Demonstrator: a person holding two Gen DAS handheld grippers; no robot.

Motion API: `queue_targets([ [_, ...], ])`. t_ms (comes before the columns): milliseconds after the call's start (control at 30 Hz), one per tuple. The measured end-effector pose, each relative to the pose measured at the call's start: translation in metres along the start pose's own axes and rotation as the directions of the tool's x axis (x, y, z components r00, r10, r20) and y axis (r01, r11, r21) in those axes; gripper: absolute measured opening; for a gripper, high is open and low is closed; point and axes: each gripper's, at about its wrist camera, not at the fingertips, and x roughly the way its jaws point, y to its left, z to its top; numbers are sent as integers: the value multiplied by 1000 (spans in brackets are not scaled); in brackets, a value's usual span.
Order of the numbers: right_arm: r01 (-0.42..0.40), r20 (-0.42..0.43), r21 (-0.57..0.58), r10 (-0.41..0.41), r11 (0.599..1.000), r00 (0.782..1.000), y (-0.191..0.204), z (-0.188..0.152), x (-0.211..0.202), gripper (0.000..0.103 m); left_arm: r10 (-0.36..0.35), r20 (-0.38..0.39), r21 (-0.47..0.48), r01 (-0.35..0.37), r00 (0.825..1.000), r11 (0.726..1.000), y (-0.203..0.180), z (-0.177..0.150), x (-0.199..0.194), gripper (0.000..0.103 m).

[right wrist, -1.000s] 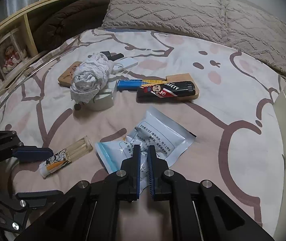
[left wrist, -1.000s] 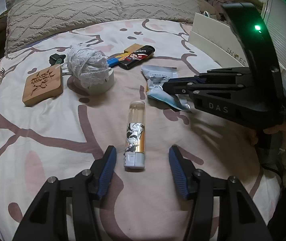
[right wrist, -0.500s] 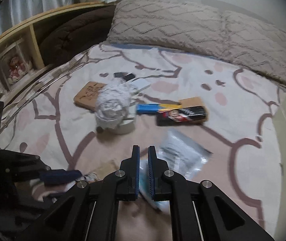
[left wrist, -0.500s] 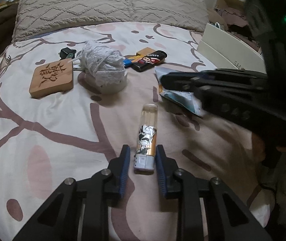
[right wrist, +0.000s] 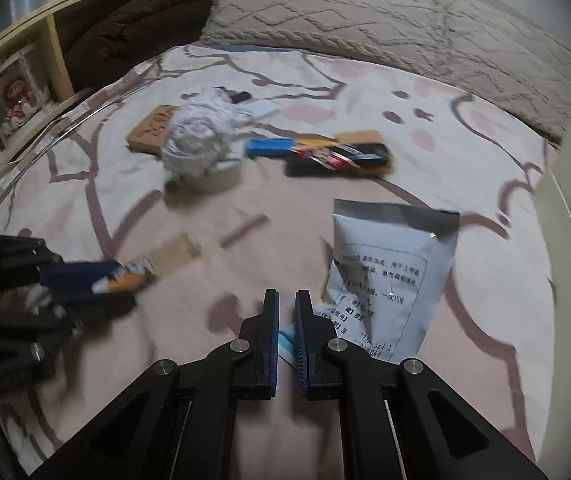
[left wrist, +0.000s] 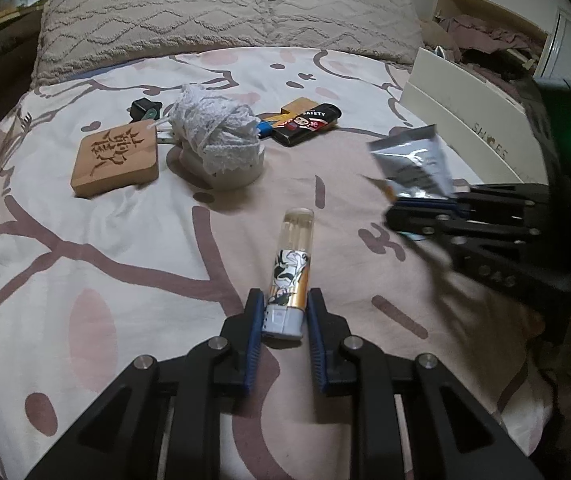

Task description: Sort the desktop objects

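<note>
Gripping the white base end of a clear-capped tube (left wrist: 290,276), the left tool (left wrist: 284,312) has just been closing its jaws, and the blue pads now press on both sides of the tube's lower end. The tube lies on the patterned bedspread (left wrist: 125,240), cap end pointing away from the tool towards the pillows (left wrist: 221,12).

The right tool (right wrist: 286,316) is clamped on the lower corner of a silver foil pouch (right wrist: 389,264), jaws nearly together with only the thin packet edge between them. The pouch stands up and to the right of the pads, clear of the bedspread in the left wrist view (printed face readable in the right wrist view, text too small to make out).

Further up the bed: a carved wooden block (left wrist: 116,160) lies flat, just beside a bundle of white lace (left wrist: 215,132) heaped on a pale round holder. Behind the block, a small dark object (left wrist: 143,109), kind unclear. To the right of the lace, a black lighter (left wrist: 307,124) with "SAFETY" printed on it, touching a blue item (right wrist: 269,147) and a tan block beneath. A white box (left wrist: 457,120) stands at the bed's right edge.
</note>
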Motion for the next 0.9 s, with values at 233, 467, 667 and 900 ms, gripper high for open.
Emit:
queue_targets([
  [233,-106,30,116,104,988,994,-29,-14,-21,8,57,0,44,-57,998,997,-4,-2,-4,32],
  [467,-106,127,161,86,981,988,-44,-10,-48,12,82,-4,60,-82,997,995,-1,-3,-7,46],
  [667,-10,152,245,-28,969,988,-56,-12,-50,90,208,5,68,-207,978,976,7,-2,-7,63],
  [900,5,84,306,-32,952,996,-58,-11,-25,90,256,-6,34,-255,967,966,19,3,-2,69],
])
